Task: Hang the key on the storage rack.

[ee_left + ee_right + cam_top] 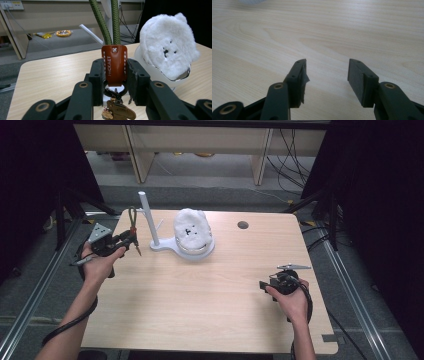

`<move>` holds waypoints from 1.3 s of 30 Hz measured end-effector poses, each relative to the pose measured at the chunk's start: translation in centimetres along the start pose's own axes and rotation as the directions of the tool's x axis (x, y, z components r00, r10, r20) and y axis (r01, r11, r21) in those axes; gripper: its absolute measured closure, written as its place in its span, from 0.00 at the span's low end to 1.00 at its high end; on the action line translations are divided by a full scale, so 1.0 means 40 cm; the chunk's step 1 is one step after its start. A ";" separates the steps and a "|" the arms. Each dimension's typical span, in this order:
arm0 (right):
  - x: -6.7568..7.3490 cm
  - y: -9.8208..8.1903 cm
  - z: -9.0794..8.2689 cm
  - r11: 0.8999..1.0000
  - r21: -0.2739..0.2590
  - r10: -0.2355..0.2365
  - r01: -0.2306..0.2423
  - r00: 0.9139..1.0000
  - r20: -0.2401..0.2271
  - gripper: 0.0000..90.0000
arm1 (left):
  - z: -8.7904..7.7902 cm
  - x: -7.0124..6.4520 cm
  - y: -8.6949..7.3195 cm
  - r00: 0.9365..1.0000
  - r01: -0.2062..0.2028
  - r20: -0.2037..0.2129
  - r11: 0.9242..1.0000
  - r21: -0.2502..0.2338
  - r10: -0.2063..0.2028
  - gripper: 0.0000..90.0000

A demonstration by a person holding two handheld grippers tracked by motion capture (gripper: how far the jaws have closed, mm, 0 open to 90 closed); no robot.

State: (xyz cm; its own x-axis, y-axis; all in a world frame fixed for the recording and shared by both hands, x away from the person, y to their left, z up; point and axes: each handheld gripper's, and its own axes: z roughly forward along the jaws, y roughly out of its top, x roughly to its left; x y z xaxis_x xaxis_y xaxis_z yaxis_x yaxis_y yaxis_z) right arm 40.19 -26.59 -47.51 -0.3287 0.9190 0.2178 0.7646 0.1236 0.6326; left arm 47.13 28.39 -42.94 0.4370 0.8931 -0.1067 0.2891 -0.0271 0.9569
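A key ring with a brown leather tab (114,65) and a green rope loop (108,23) stands upright in my left gripper (115,76), whose jaws are shut on the tab. Keys (117,112) dangle below the pads. In the high view my left gripper (131,240) holds the rope loop (132,217) above the table's back left, just left of a white stand (149,220) with a thin side peg. A white fluffy bear-faced toy (190,230) (167,45) rests on the stand's round base. My right gripper (263,285) (327,75) is open over bare wood, nothing between its jaws.
The wooden table (210,310) has a round cable hole (243,225) at the back right. Beyond its far edge are desk legs and cables on the floor. Dark curtains stand on both sides.
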 end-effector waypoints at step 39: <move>0.006 -0.004 0.005 1.000 0.003 0.024 -0.024 1.000 -0.016 0.56 | 0.072 -0.011 -0.022 1.000 0.017 -0.008 0.999 0.048 -0.016 0.74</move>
State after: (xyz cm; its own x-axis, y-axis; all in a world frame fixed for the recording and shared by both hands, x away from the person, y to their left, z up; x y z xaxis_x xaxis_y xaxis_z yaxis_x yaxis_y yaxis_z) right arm 40.10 -26.31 -47.69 -0.3189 0.9155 0.2452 0.7741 0.1023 0.6248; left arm 49.14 26.73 -44.52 0.4253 0.8970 -0.1200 0.3368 -0.0338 0.9410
